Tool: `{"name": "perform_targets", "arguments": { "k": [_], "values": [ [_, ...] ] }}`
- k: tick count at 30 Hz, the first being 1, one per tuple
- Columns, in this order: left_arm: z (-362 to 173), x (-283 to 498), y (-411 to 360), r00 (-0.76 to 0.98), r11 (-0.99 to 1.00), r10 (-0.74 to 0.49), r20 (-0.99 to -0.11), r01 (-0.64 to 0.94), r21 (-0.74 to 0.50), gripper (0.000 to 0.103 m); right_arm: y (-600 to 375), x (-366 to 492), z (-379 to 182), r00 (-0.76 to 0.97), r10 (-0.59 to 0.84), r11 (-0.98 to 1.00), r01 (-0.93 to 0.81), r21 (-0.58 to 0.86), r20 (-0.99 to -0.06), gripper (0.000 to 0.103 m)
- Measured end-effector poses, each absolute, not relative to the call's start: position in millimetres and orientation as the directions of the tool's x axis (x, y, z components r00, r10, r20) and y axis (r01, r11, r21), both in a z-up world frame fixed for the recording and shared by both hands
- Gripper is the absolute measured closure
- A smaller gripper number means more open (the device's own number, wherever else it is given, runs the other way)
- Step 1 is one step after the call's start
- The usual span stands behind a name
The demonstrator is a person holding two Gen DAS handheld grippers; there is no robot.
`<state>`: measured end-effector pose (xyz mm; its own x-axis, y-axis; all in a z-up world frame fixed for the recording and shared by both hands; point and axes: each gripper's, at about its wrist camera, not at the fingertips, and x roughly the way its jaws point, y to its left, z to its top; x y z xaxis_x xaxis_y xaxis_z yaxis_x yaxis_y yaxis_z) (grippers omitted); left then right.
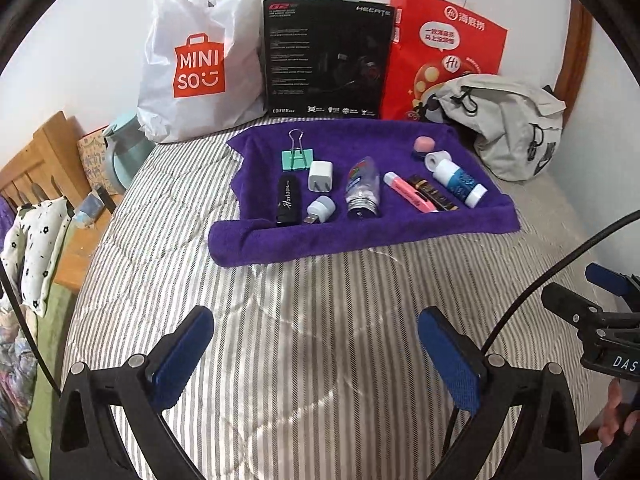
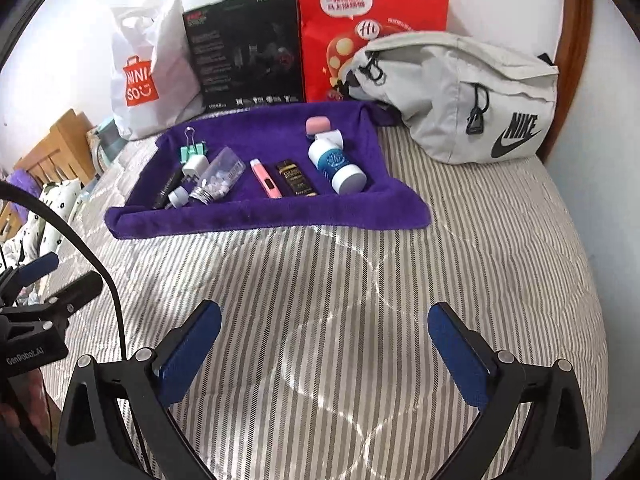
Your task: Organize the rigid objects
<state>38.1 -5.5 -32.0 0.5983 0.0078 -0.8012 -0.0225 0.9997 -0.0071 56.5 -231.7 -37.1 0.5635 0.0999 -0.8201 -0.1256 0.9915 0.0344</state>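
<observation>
Nearest, the left gripper (image 1: 312,354) and right gripper (image 2: 324,350) hover with jaws spread wide and empty over the striped quilt (image 1: 320,320). Well ahead of both lies a purple towel (image 1: 360,236) holding a binder clip (image 1: 295,156), charger plug (image 1: 320,176), pill bottle (image 1: 363,190), pink highlighter (image 1: 408,192) and white bottle (image 1: 460,182). Beyond it stand a Miniso bag (image 1: 200,64), black box (image 1: 326,56) and red bag (image 1: 444,44).

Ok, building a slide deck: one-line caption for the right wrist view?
Open right gripper above striped bedding, facing small items on a purple towel.
</observation>
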Motion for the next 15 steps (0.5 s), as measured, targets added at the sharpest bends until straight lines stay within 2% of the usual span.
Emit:
{"name": "perform_targets", "arguments": {
  "k": [8, 15],
  "values": [
    [-17, 15, -7, 0.634, 0.999, -0.005, -0.773, -0.033, -0.034, 0.0, -231, 38, -27, 0.59, 0.082, 0.993, -0.114, 0.018, -0.803, 0.001],
    [-12, -1, -2, 0.648, 0.997, 0.032, -0.761, -0.073, -0.021, 0.0, -233, 20, -17, 0.616, 0.042, 0.996, -0.091, -0.017, -0.787, 0.001]
  ]
}}
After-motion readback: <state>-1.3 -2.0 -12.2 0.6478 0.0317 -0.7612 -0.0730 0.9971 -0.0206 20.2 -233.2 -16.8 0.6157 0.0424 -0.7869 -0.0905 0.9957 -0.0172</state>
